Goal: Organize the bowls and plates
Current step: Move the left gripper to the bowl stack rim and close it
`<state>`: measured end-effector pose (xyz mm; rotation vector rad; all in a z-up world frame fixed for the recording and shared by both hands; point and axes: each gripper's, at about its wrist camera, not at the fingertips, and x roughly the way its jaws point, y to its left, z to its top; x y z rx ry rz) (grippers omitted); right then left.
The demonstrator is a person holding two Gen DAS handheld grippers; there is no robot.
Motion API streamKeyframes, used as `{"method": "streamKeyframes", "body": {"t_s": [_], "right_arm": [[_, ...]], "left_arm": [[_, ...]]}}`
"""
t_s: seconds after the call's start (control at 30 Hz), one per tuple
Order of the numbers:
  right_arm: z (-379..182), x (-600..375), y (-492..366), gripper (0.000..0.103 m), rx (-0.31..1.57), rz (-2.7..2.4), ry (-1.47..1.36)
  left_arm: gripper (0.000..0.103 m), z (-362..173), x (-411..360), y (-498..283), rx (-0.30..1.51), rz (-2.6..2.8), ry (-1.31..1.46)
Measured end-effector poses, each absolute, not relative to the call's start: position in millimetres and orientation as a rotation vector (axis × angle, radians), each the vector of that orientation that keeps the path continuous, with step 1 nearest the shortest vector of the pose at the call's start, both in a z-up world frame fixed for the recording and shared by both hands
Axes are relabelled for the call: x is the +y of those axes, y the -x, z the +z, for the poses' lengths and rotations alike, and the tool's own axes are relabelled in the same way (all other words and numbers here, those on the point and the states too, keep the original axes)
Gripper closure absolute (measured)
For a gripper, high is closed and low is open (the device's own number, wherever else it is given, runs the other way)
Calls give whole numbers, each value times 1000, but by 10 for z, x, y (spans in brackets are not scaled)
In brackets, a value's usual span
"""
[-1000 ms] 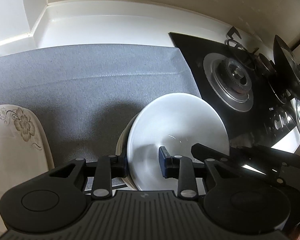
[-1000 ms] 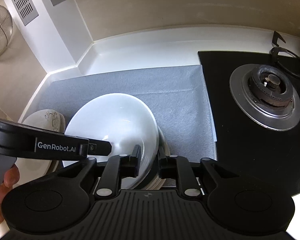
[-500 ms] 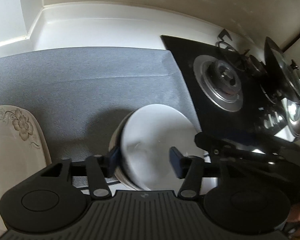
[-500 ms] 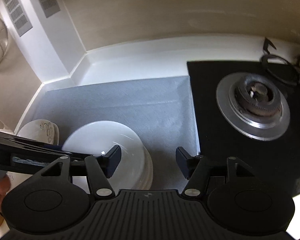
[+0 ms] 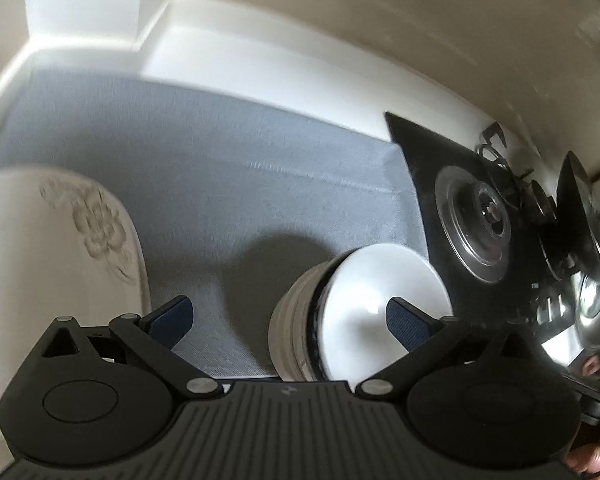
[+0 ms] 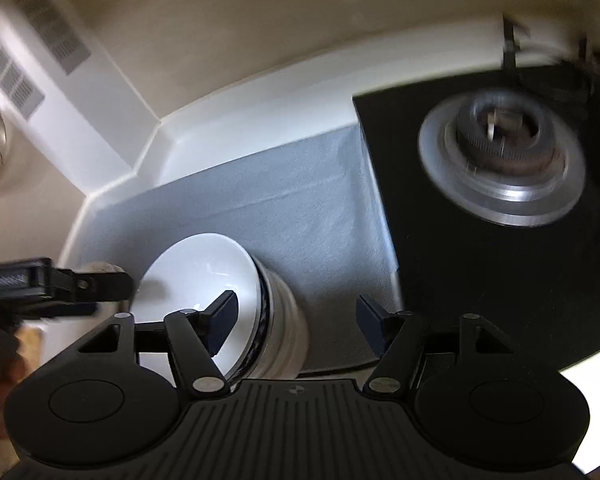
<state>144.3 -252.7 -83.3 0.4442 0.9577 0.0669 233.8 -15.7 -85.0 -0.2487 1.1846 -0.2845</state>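
Bowls (image 5: 300, 332) are seen stacked on a grey mat (image 5: 228, 184) in the left wrist view, with a white bowl (image 5: 380, 300) nested on top of the pile. The left gripper (image 5: 288, 320) is held with its jaws spread wide and nothing is clamped between them; one blue pad sits over the mat to the left of the stack, and the other overlaps the white bowl's interior, though contact cannot be judged. A floral plate (image 5: 60, 248) is found at the left edge of the mat, well apart from the stack. A black hob (image 5: 440, 168) with a steel burner (image 5: 476, 232) lies just beside the mat on the right, and pans are crowded at the far right edge, blurred.

In the right wrist view, the same stack (image 6: 284, 320) is shown on the mat (image 6: 300, 208) near the front edge of the counter, with the white bowl (image 6: 196, 272) uppermost. The right gripper (image 6: 296, 322) is likewise held apart and empty, its left finger lying across the bowl's rim and its right finger over the mat beside the hob (image 6: 480, 280). The left gripper (image 6: 52, 284) is visible at the left, close to the bowl. The burner (image 6: 500, 160) is smeared by motion. A vented white panel (image 6: 28, 56) is seen on the wall at upper left.
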Motion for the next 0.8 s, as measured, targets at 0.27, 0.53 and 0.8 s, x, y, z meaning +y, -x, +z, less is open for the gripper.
{"method": "streamKeyframes", "body": {"t_s": [0.27, 0.53, 0.8], "right_arm": [[-1084, -2516, -1483, 31, 1049, 93, -540], [-1235, -2505, -1551, 27, 1090, 107, -570], [-1304, -2473, -1598, 26, 1109, 112, -580]], "left_arm": [[0, -1166, -225, -2384, 1269, -258, 230], [0, -1325, -354, -2404, 1280, -266, 181], [0, -1414, -388, -2444, 1294, -266, 175]]}}
